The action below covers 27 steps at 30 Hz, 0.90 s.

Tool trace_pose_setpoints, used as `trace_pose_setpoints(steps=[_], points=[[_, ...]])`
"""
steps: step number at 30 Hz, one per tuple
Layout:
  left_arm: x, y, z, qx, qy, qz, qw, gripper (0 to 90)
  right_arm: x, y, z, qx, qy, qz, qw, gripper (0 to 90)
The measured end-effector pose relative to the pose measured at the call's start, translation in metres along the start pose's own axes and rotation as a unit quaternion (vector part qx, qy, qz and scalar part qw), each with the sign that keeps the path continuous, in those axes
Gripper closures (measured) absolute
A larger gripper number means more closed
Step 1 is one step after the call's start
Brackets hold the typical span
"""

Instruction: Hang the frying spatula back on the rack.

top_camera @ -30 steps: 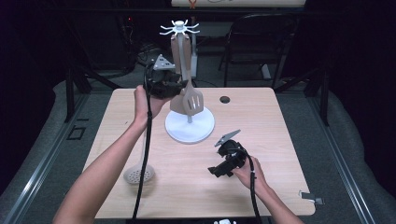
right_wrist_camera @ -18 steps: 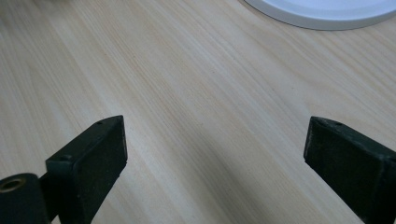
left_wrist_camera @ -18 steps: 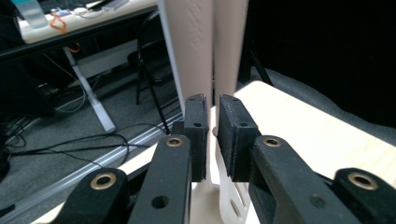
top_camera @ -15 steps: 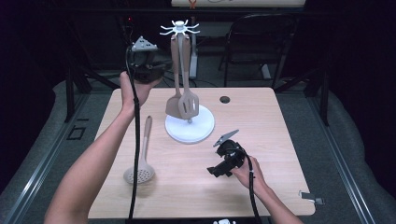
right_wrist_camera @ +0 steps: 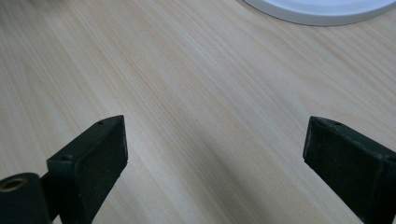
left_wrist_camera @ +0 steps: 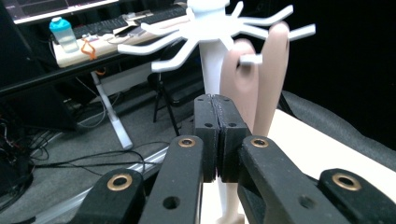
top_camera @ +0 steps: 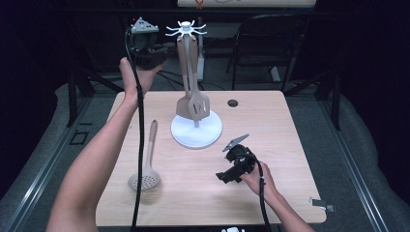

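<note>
A white utensil stand (top_camera: 196, 130) rises from the middle of the wooden table (top_camera: 290, 145). Two tan spatulas (top_camera: 193, 104) hang from its hooks (top_camera: 186, 29). A tan skimmer (top_camera: 145, 179) lies flat at the left of the table. My left gripper (top_camera: 162, 48) is held high, just left of the hooks. Its jaws have just been closing and are shut with nothing between them; in the left gripper view (left_wrist_camera: 217, 116) the hooks (left_wrist_camera: 210, 28) and spatula handles (left_wrist_camera: 275, 70) lie close behind. My right gripper (top_camera: 227, 166) rests on the table at front right, open and empty (right_wrist_camera: 215, 140).
A small black round hole (top_camera: 233, 103) sits near the table's far edge. A dark chair (top_camera: 270, 43) stands behind the table. Beyond the stand, a desk carries keyboards and a blue bottle (left_wrist_camera: 63, 35). The stand's base (right_wrist_camera: 322, 9) lies ahead of the right gripper.
My left gripper has risen from beside the hanging spatulas to the level of the hooks, and the arm now uncovers the skimmer. The right gripper has stayed put.
</note>
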<state>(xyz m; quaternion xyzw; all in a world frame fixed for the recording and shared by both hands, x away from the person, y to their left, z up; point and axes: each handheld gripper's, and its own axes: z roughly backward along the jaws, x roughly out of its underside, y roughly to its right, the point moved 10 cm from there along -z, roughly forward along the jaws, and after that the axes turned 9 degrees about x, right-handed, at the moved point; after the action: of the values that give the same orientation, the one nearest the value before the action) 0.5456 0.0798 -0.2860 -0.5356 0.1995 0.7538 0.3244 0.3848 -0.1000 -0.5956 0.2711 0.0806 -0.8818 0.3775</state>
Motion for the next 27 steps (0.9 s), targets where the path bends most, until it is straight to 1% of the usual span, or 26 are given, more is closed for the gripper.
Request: trace_pose_setpoints(steps=[1, 2, 3, 6, 8, 9, 10, 11, 15, 18, 21, 23, 24, 27], points=[[-0.002, 0.000, 0.000, -0.002, 0.000, -0.002, 1.0000, 89.0, -0.001, -0.001, 0.000, -0.003, 0.003, -0.002, 1.0000, 6.3], [-0.004, -0.001, -0.001, -0.006, -0.002, -0.007, 1.0000, 89.1, 0.000, 0.000, 0.000, 0.002, 0.001, 0.000, 1.0000, 6.3], [-0.005, -0.002, -0.001, -0.010, -0.004, -0.008, 0.9999, 89.1, 0.000, 0.000, 0.000, 0.000, 0.000, 0.001, 1.0000, 6.3], [-0.010, -0.005, -0.003, -0.018, -0.003, -0.006, 0.9998, 89.1, 0.000, 0.000, 0.000, 0.000, -0.002, 0.002, 1.0000, 6.3], [-0.012, -0.009, -0.003, -0.028, -0.002, -0.005, 0.9996, 89.1, 0.001, 0.000, 0.000, 0.000, -0.002, 0.002, 1.0000, 6.4], [-0.013, -0.010, -0.004, -0.032, -0.001, -0.005, 0.9995, 89.1, 0.000, -0.001, 0.000, -0.003, 0.001, -0.002, 1.0000, 6.4], [-0.013, -0.012, -0.004, -0.034, -0.001, -0.004, 0.9994, 89.6, -0.001, -0.001, -0.001, -0.001, 0.007, -0.007, 1.0000, 6.4], [-0.013, -0.013, -0.005, -0.036, -0.002, -0.004, 0.9993, 89.6, 0.001, 0.001, 0.000, 0.000, -0.002, 0.002, 1.0000, 6.4], [-0.015, -0.017, -0.006, -0.047, -0.001, -0.001, 0.9989, 89.8, 0.001, 0.001, 0.000, 0.001, -0.002, 0.002, 1.0000, 6.4], [-0.016, -0.022, -0.008, -0.052, -0.002, 0.005, 0.9987, 89.8, 0.001, 0.001, 0.000, 0.000, -0.003, 0.002, 1.0000, 6.5], [-0.016, -0.023, -0.008, -0.051, -0.002, 0.009, 0.9987, 89.9, 0.001, 0.001, 0.000, 0.003, -0.001, 0.000, 1.0000, 6.5], [-0.015, -0.021, -0.008, -0.049, -0.003, 0.008, 0.9987, 89.8, 0.001, 0.001, 0.000, 0.003, -0.001, 0.000, 1.0000, 6.5], [-0.014, -0.020, -0.007, -0.049, -0.005, 0.006, 0.9988, 89.8, 0.000, 0.000, 0.000, 0.003, 0.003, -0.004, 1.0000, 6.5], [-0.010, -0.017, -0.004, -0.046, -0.008, 0.000, 0.9989, 89.9, 0.000, 0.001, 0.000, 0.004, 0.003, -0.004, 1.0000, 6.6]])
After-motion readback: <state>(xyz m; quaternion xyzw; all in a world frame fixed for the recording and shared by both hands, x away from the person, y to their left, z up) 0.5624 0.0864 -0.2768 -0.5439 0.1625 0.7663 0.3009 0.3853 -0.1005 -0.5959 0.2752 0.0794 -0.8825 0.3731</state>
